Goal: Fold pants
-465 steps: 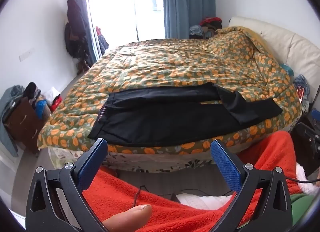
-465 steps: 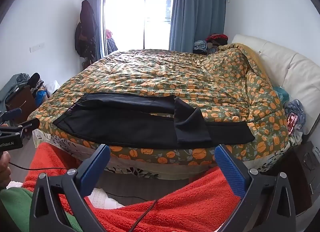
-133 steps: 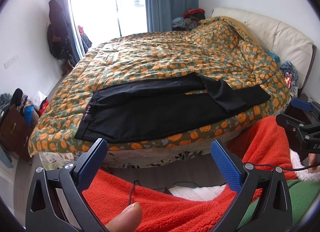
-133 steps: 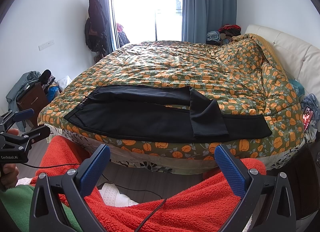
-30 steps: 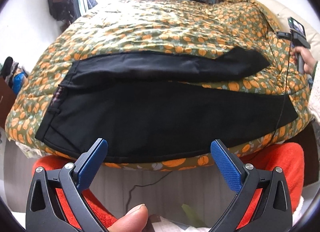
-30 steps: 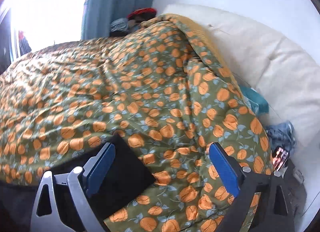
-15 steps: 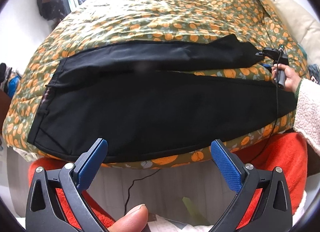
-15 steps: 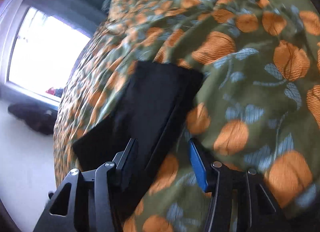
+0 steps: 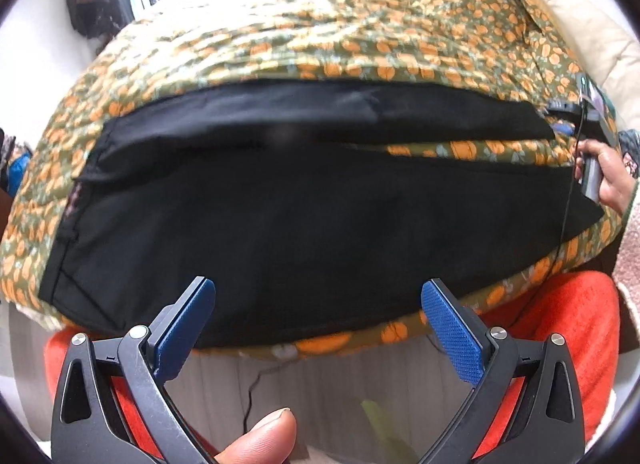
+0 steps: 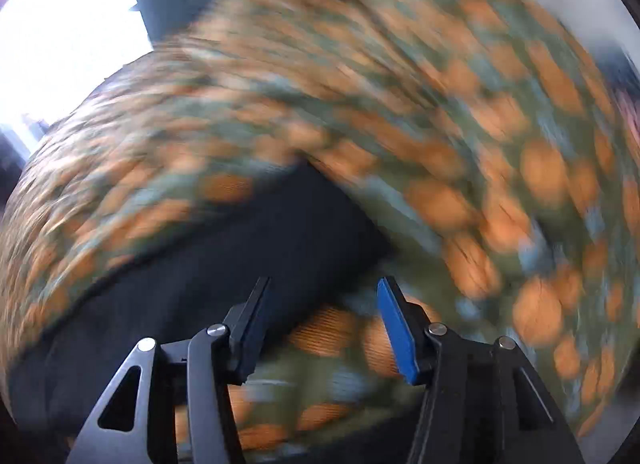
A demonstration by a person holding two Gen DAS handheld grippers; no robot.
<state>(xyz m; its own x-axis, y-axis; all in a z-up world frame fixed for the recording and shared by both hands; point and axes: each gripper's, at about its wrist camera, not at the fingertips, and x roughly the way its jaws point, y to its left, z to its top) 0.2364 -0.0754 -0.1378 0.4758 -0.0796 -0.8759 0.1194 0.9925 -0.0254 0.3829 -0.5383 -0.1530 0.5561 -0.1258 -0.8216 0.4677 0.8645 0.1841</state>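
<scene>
Black pants (image 9: 304,204) lie lengthwise across the near edge of the bed, waist at the left, both legs stretched to the right. My left gripper (image 9: 318,312) is open and empty, hovering just in front of the pants' near edge. My right gripper (image 9: 576,112) is at the hem of the far leg; in the right wrist view the right gripper (image 10: 322,316) is partly open with its fingers beside the black leg end (image 10: 248,248). That view is blurred by motion and nothing is held between the fingers.
The bed carries a green quilt with orange fruit print (image 9: 360,28). A cream headboard (image 9: 600,32) is at the right. My red fleece trousers (image 9: 560,324) and a cable (image 9: 256,384) are below the bed edge. A window (image 10: 60,24) lies beyond.
The flipped-over far leg has been pulled straight to the right. My right gripper narrowed at the leg's hem and is swinging fast. My left gripper came closer to the pants.
</scene>
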